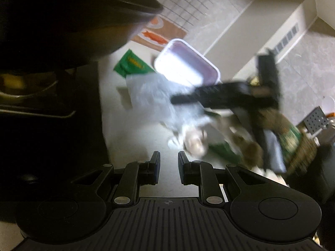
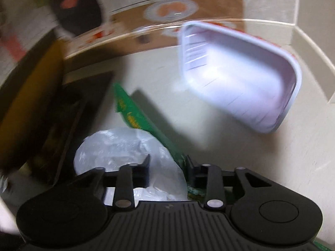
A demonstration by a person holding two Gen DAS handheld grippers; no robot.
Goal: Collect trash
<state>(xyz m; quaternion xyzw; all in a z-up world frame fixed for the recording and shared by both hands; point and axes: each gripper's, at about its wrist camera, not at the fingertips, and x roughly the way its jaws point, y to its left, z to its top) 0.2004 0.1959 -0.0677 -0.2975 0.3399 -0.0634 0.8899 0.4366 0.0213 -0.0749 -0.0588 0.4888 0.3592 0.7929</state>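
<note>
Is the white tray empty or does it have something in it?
Empty: the tray shows only its bare white inside in both views.

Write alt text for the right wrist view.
The right gripper, fingers apart, reaches over a crumpled clear plastic bag and a green snack wrapper on a pale countertop. Beyond lies a tilted, empty white plastic tray; the image is motion-blurred.

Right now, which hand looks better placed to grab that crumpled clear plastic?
Probably the right. The right gripper is open with the clear plastic already between its fingers, beside the green wrapper. The left gripper is open on nothing, short of the pile.
</note>
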